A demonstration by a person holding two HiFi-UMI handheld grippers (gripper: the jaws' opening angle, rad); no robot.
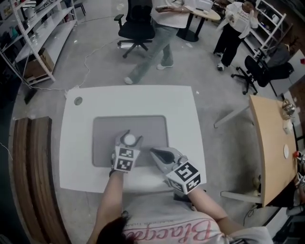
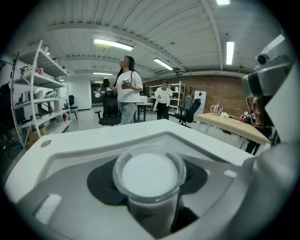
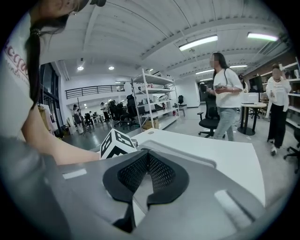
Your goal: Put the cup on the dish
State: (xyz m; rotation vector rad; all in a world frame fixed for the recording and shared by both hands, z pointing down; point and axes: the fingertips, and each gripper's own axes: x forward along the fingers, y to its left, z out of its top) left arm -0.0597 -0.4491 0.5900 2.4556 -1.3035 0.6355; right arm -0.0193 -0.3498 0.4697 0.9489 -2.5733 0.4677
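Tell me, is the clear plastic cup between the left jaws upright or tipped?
Upright. The clear plastic cup shows its full round rim from above in the head view, and its body narrows downward in the left gripper view.

This is a big open-plan office that doubles as a working lab. The concrete floor [image 1: 95, 62] is bare, with a cable trailing across it. Overhead, strip lights [image 2: 112, 44] hang from an exposed ribbed ceiling, and the far end is a brick wall [image 2: 220, 93]. White metal shelving [image 1: 43, 28] lines one side. Black swivel chairs [image 1: 136, 28] stand about near a wooden desk [image 1: 271, 143] and a small round table [image 1: 205, 12]. A plain white table [image 1: 133, 100] sits in the open, people [image 1: 236, 24] stand around nearby, and a railed upper gallery [image 3: 93, 90] overlooks more desks.
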